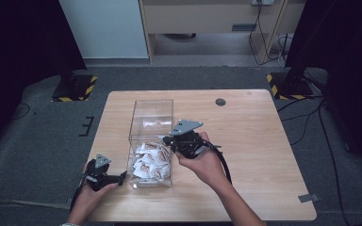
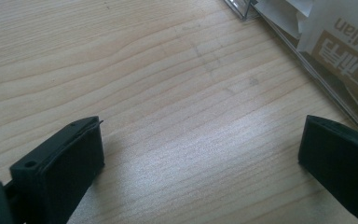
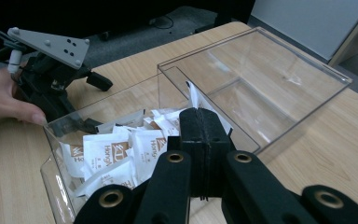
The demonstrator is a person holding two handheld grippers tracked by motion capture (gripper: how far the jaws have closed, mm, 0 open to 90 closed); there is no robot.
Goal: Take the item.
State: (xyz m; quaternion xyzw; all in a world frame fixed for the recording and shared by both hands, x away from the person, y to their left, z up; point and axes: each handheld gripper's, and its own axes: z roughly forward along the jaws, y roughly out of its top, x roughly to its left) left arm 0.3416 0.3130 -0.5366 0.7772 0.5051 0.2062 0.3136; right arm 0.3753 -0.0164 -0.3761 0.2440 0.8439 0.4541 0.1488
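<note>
Sachets (image 1: pixel 150 162) fill the near end of a clear box (image 1: pixel 152 111) at the centre of the high view; they are white with brown print, heaped loosely against the front wall. The box's far end, toward the top of the frame, holds nothing but reflections. In the right gripper view the sachets (image 3: pixel 121 151) lie left of centre. The right gripper (image 1: pixel 166 139) hovers over the box's right rim, above the heap; its jaws are pressed together, and one white sachet (image 3: pixel 193 100) rises just behind their tips, though whether it is pinched I cannot tell. The left gripper (image 1: pixel 121 177) rests on the bench (image 1: pixel 254 141) at lower left, just beside the box's near corner, jaws wide with bare wood between them.
</note>
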